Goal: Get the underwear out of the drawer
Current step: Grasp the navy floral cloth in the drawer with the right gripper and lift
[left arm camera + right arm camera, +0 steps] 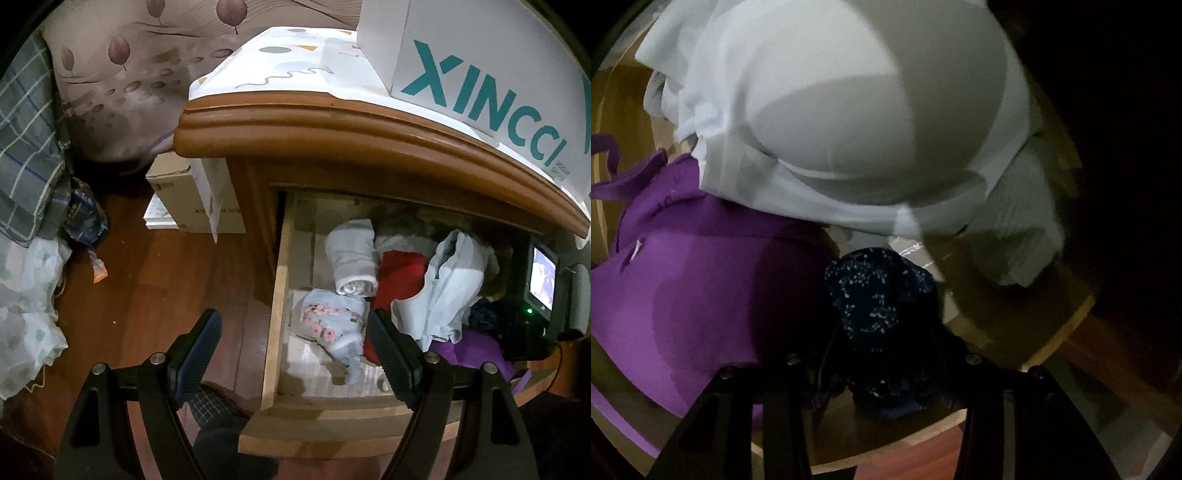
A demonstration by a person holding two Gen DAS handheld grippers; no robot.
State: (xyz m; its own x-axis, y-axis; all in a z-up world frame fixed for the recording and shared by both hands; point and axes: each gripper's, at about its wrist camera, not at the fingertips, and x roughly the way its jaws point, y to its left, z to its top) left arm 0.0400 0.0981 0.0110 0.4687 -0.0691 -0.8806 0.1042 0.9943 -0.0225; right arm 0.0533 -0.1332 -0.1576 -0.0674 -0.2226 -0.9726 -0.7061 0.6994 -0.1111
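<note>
The wooden drawer (279, 295) stands pulled out, with several garments inside: a rolled white piece (351, 266), a red one (402, 273), floral light-blue underwear (332, 321), a white bra (450, 280) and a purple bra (476, 350). My left gripper (295, 354) hangs open above the drawer's front left corner, with nothing between its fingers. My right gripper (882, 350) is down in the drawer's right end, shut on dark blue speckled underwear (882, 314) that covers its fingertips. Close by are the white bra (849, 129) and purple bra (701, 277).
The nightstand's wooden top edge (369, 129) overhangs the drawer, and a white XINCCI box (480, 92) stands on it. Cardboard boxes (192, 199) sit on the wood floor (147, 295) at left, beside bedding (29, 147) and plastic bags (29, 314).
</note>
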